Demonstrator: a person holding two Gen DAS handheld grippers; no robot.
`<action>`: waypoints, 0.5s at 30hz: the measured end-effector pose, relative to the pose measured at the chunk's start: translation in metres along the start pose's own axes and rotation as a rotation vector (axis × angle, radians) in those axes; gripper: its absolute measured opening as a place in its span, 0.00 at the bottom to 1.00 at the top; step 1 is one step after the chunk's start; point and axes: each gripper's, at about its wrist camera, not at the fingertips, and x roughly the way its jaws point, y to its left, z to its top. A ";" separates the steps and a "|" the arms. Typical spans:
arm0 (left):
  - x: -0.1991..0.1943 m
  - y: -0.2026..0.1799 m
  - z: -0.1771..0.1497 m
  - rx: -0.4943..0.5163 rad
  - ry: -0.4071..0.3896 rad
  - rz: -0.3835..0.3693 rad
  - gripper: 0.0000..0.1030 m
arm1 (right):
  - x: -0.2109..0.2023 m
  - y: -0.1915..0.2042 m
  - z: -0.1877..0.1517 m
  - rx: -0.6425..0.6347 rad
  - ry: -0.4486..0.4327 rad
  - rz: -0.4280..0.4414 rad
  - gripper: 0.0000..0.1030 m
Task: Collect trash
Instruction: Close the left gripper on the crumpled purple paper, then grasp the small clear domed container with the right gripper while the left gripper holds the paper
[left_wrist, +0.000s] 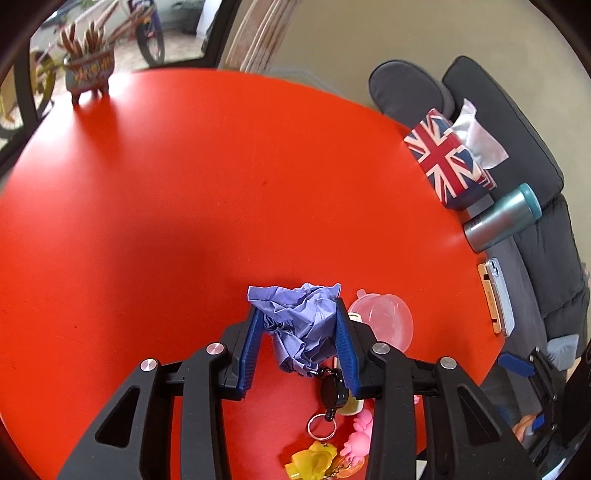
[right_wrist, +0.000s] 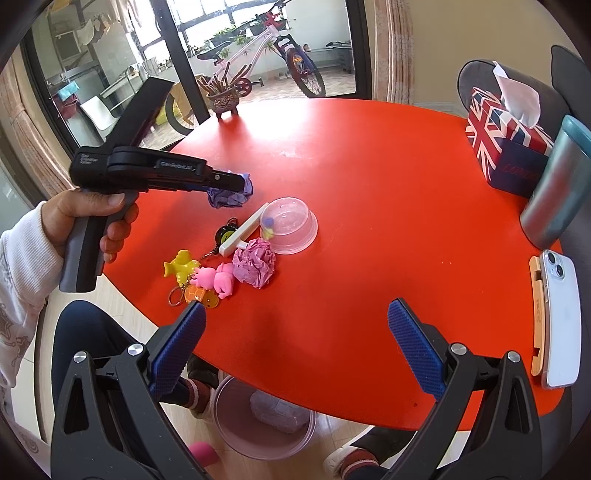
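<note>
The red table (right_wrist: 369, 258) has a smooth, faintly glossy top that catches window glare toward its far edge, and the blue wad (left_wrist: 299, 325) and pink wad (right_wrist: 255, 266) on it look like crumpled matt paper. The left gripper (left_wrist: 295, 314) is matt black plastic with shiny metal pins and ribbed blue rubbery fingers (left_wrist: 345, 343), and the right gripper (right_wrist: 295, 321) shows the same knurled blue pads (right_wrist: 413, 347). Near the table's right edge stand a brushed-metal tumbler (right_wrist: 554, 184), a glossy phone (right_wrist: 561, 314) on pale wood, and a printed tissue box (right_wrist: 502, 140); the upturned bowl (right_wrist: 291, 225) is clear plastic.
</note>
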 end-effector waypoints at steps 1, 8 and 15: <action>-0.003 -0.001 -0.001 0.011 -0.011 0.003 0.35 | 0.001 0.001 0.002 -0.004 0.000 0.000 0.94; -0.024 -0.010 -0.008 0.087 -0.077 0.030 0.35 | 0.007 0.008 0.020 -0.052 0.002 0.000 0.94; -0.049 -0.018 -0.020 0.156 -0.130 0.056 0.35 | 0.027 0.010 0.044 -0.111 0.039 -0.014 0.94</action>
